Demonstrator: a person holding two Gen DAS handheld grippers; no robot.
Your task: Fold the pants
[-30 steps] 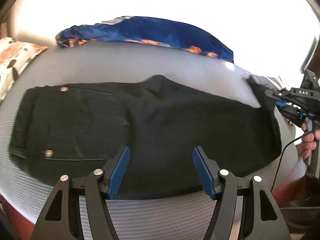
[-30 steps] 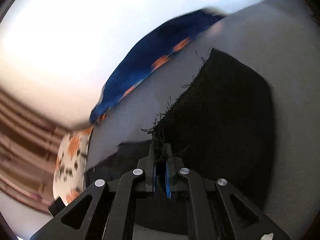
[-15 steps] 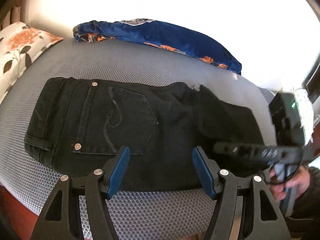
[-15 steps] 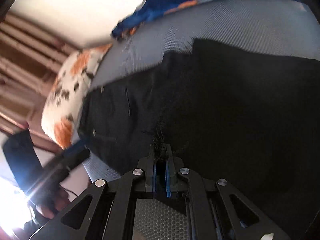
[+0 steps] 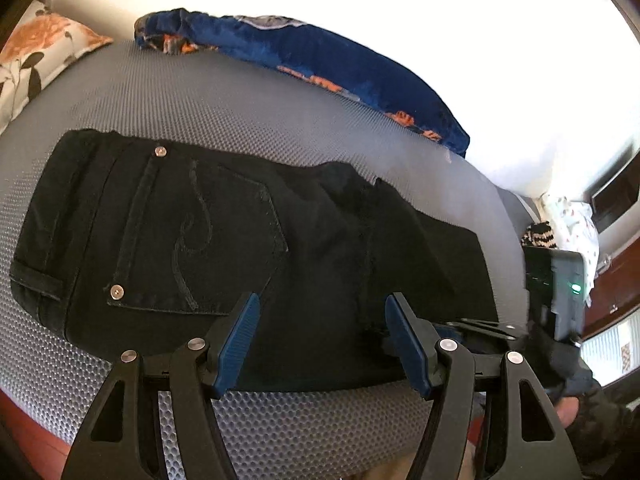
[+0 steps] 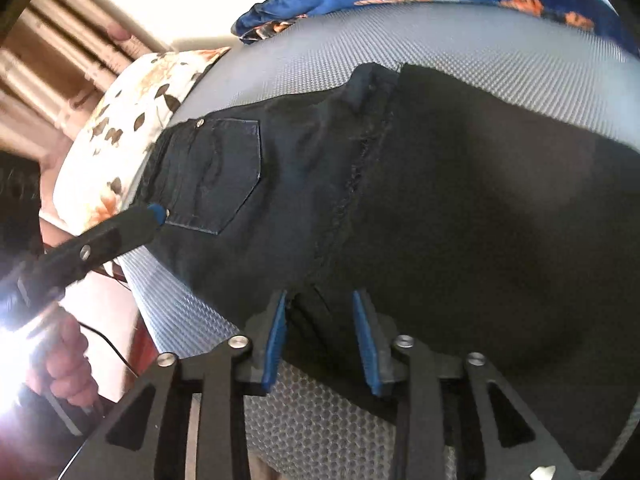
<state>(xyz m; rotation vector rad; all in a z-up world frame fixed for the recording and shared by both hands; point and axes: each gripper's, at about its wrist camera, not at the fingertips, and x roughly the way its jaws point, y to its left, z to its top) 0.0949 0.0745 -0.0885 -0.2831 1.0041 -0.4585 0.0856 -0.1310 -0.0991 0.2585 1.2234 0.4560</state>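
Black jeans [image 5: 248,248] lie folded on the grey mesh bed surface [image 5: 224,120], waistband and back pocket at the left, the leg ends laid over the middle. They also show in the right wrist view [image 6: 440,208]. My left gripper [image 5: 320,340] is open and empty, hovering over the near edge of the jeans. My right gripper [image 6: 320,336] is open at the frayed hem on the near edge, holding nothing. The right gripper's body shows at the right of the left wrist view [image 5: 556,292]; the left gripper's finger [image 6: 120,232] shows in the right wrist view.
A blue floral cloth [image 5: 320,60] lies along the far edge of the bed. A flowered pillow [image 5: 36,52] sits at the far left. The bed's near edge [image 5: 320,432] is just under the grippers. Clothes [image 5: 568,220] lie beyond the right end.
My right gripper carried the leg hem leftwards over the jeans, set it down and opened. The left gripper stayed open and moved closer to the jeans.
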